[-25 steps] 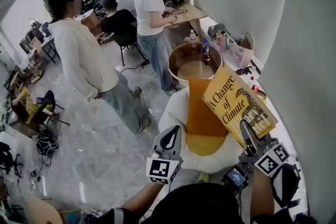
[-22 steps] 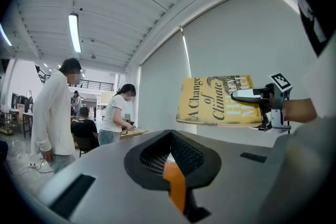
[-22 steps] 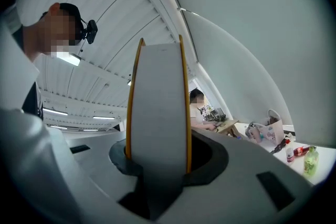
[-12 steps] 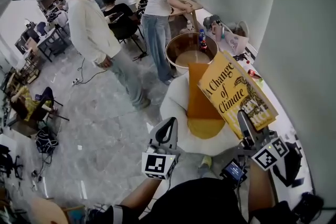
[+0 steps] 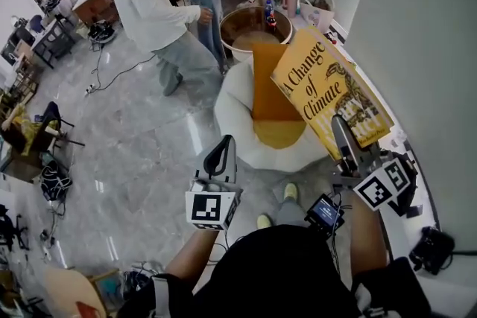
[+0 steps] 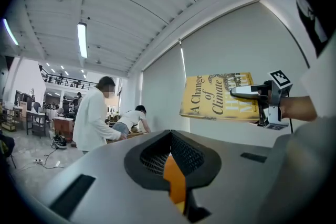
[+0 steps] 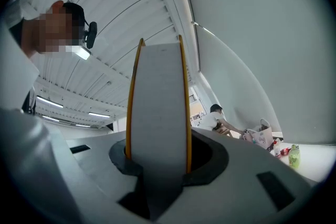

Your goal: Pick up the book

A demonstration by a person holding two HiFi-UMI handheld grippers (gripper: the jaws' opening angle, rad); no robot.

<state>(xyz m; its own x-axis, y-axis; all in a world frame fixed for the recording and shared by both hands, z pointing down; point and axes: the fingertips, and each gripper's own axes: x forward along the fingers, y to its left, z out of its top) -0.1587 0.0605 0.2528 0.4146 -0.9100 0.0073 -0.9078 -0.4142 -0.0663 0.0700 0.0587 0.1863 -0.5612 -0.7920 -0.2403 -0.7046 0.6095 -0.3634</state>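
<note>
We hold the right gripper (image 5: 339, 134) raised in front of the body, its jaws set partly open and clamped on the lower edge of the book (image 5: 328, 89). In the right gripper view the book's (image 7: 157, 113) white page block, edged by its yellow covers, stands upright between the two jaws of the right gripper (image 7: 157, 157) and fills the gap. The book is in the air, clear of every surface, cover tilted up, above the white beanbag (image 5: 238, 115) and the orange cushion (image 5: 272, 86) lying on it. The left gripper (image 5: 221, 153) sits well apart to the left of the book, its jaws brought together with nothing between them. From the left gripper view, the book (image 6: 218, 96) shows level, with the right gripper (image 6: 247, 93) on its near end.
</note>
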